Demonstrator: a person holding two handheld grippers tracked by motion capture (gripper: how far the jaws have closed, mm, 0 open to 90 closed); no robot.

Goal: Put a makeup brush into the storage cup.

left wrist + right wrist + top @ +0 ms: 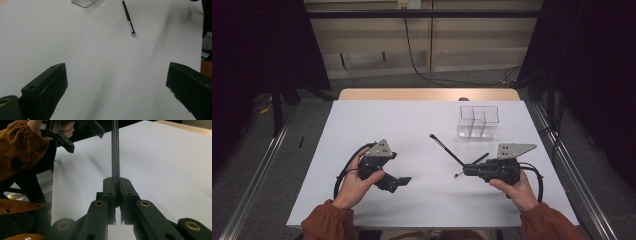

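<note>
My right gripper (465,170) (116,182) is shut on one end of a thin black stick (447,149) (115,150), which slants away to the far left over the white table (377,120). A black pen with a silver tip (472,164) (128,18) lies on the table just beyond that gripper. My left gripper (401,168) (117,82) hovers at the front left, open wide with nothing between its jaws. It also shows far off in the right gripper view (83,137), held by a hand in an orange sleeve.
A clear plastic container with compartments (478,122) (83,2) stands at the back right of the table. A wooden strip (427,94) runs along the far edge. Metal rails flank both sides, and a cable hangs down the back wall.
</note>
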